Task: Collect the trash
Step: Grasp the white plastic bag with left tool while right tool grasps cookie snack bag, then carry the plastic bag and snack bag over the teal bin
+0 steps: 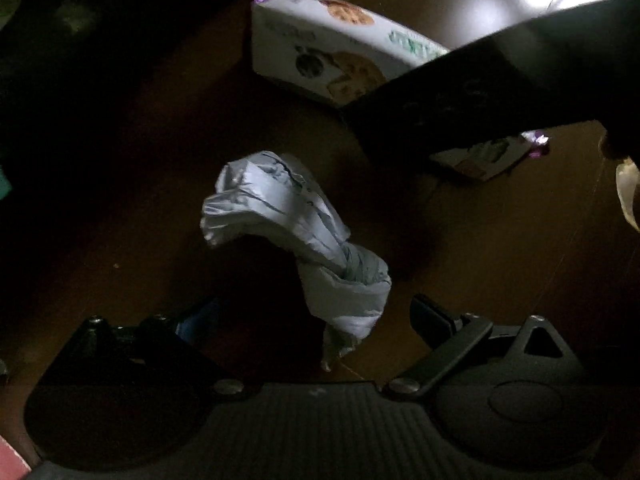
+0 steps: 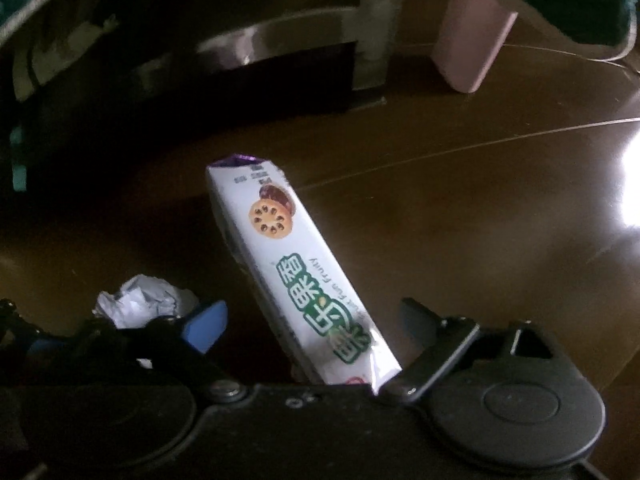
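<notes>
In the left wrist view a crumpled grey-white paper wad [image 1: 296,236] lies on the dark brown floor [image 1: 160,160]; its lower end reaches between the fingers of my open left gripper [image 1: 316,312], not clamped. Beyond it lies a white cookie package [image 1: 320,48], and the dark body of the right gripper crosses over it from the upper right. In the right wrist view the same white cookie package [image 2: 296,272] with green lettering runs between the spread fingers of my right gripper [image 2: 316,320]; the fingers do not touch it. The paper wad [image 2: 140,300] shows at the lower left.
A pink block [image 2: 472,36] stands on the floor [image 2: 440,220] at the upper right, and metal furniture legs [image 2: 372,28] stand at the back. A purple-edged wrapper scrap [image 1: 492,152] and a pale curled peel [image 1: 628,192] lie at the right of the left wrist view.
</notes>
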Tool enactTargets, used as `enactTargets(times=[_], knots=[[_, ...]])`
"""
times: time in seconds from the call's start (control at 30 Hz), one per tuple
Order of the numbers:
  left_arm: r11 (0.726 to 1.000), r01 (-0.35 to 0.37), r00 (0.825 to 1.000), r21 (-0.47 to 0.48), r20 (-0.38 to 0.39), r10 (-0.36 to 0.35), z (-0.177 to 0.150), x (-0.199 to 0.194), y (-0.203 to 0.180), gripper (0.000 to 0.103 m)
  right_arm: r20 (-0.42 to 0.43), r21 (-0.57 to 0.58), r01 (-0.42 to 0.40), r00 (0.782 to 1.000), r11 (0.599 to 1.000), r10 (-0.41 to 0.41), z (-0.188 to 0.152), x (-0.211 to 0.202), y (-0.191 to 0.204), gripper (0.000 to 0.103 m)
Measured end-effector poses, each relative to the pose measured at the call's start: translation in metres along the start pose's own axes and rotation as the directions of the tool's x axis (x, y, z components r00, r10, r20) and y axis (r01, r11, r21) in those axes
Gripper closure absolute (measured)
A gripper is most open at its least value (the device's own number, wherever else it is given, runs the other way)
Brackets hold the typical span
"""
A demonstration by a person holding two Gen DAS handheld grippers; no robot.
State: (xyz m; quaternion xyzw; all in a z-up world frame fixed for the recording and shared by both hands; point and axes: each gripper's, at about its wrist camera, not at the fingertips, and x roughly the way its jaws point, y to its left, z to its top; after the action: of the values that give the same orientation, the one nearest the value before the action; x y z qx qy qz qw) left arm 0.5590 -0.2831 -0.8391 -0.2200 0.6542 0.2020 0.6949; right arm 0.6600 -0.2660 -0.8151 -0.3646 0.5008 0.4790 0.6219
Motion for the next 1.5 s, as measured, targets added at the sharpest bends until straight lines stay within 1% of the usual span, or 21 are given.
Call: enactTargets(times=[0.07,0.13,0.17,0.2,0.23,0.27,0.3,0.33,0.43,0.5,0.6,0.7,0.8,0.9,1.0,1.13,1.2,1.23,1.33,1.43,1.5], knots=[[1.000,-0.010,1.000,-0.002,0.005,0.010,0.000,0.006,0.000,0.004,-0.004,-0.011,0.007,1.000,1.000,-0.007,-0.003,0.007,0.001,0.019],[1.000,0.001,1.000,-0.019,0.001,-0.001,0.001,0.010,0.002,0.012,-0.013,-0.021,0.016,1.000,1.000,-0.016,-0.007,0.014,0.002,0.027],[1.000,0.006,1.000,-0.023,-0.011,-0.006,0.001,0.013,0.003,0.027,-0.010,-0.027,0.027,1.000,0.999,-0.028,-0.009,0.016,0.004,0.030],[1.000,-0.004,1.000,-0.023,-0.011,0.003,0.001,0.012,0.003,0.035,-0.004,-0.033,0.036,0.999,0.999,-0.037,-0.012,0.016,0.004,0.036],[1.000,-0.014,1.000,-0.017,0.002,0.014,0.001,0.011,0.003,0.038,-0.007,-0.034,0.037,0.999,0.999,-0.037,-0.014,0.018,0.005,0.044],[1.000,-0.016,1.000,-0.013,0.009,0.016,0.001,0.010,0.002,0.043,-0.012,-0.030,0.036,0.999,0.999,-0.036,-0.016,0.018,0.005,0.049],[1.000,-0.019,1.000,-0.011,0.012,0.019,0.001,0.009,0.003,0.053,-0.013,-0.024,0.040,0.999,0.999,-0.040,-0.018,0.018,0.004,0.054],[1.000,-0.025,1.000,-0.011,0.014,0.025,0.001,0.007,0.004,0.057,-0.012,-0.017,0.045,0.999,0.999,-0.045,-0.020,0.018,0.004,0.056],[0.999,-0.027,0.999,-0.018,0.017,0.027,0.003,0.005,0.012,0.057,-0.001,0.016,0.051,0.999,0.999,-0.051,-0.021,0.018,0.003,0.060],[0.998,-0.061,0.998,-0.006,0.030,0.062,0.003,0.001,0.016,0.057,-0.003,0.032,0.071,0.997,0.997,-0.071,-0.022,0.016,0.004,0.062],[0.995,-0.094,0.995,0.013,0.038,0.093,0.001,-0.006,0.020,0.057,-0.016,0.078,0.094,0.995,0.992,-0.093,-0.024,0.011,0.006,0.065],[0.991,-0.124,0.991,0.056,0.051,0.122,-0.006,-0.020,0.019,0.057,-0.030,0.162,0.102,0.995,0.982,-0.099,-0.026,0.000,0.004,0.066],[0.988,-0.127,0.991,0.084,0.055,0.123,-0.014,-0.044,0.015,0.057,-0.040,0.271,0.112,0.994,0.956,-0.105,-0.030,-0.023,0.003,0.068],[0.987,-0.112,0.992,0.114,0.062,0.106,-0.022,-0.082,0.010,0.057,-0.049,0.391,0.112,0.994,0.914,-0.101,-0.035,-0.060,0.004,0.068],[0.986,-0.093,0.994,0.139,0.076,0.083,-0.029,-0.132,0.007,0.057,-0.055,0.452,0.129,0.992,0.883,-0.117,-0.039,-0.107,0.011,0.068],[0.978,-0.091,0.991,0.186,0.110,0.072,-0.035,-0.213,0.004,0.057,-0.044,0.517,0.120,0.993,0.848,-0.113,-0.042,-0.189,0.019,0.068],[0.976,-0.079,0.991,0.202,0.118,0.056,-0.037,-0.256,0.007,0.057,-0.036,0.525,0.120,0.992,0.842,-0.119,-0.039,-0.233,0.024,0.068],[0.973,-0.075,0.992,0.220,0.120,0.049,-0.024,-0.283,0.018,0.057,-0.036,0.526,0.129,0.991,0.840,-0.130,-0.036,-0.256,0.027,0.068],[0.957,-0.098,0.987,0.272,0.153,0.057,-0.028,-0.346,0.016,0.057,-0.025,0.528,0.132,0.990,0.839,-0.139,-0.025,-0.322,0.038,0.068],[0.962,-0.087,0.985,0.260,0.166,0.044,-0.028,-0.408,0.024,0.057,0.000,0.521,0.113,0.991,0.846,-0.133,-0.011,-0.387,0.053,0.068],[0.965,-0.079,0.983,0.249,0.179,0.034,-0.029,-0.453,0.028,0.057,0.025,0.498,0.100,0.991,0.861,-0.130,0.002,-0.428,0.065,0.068]])
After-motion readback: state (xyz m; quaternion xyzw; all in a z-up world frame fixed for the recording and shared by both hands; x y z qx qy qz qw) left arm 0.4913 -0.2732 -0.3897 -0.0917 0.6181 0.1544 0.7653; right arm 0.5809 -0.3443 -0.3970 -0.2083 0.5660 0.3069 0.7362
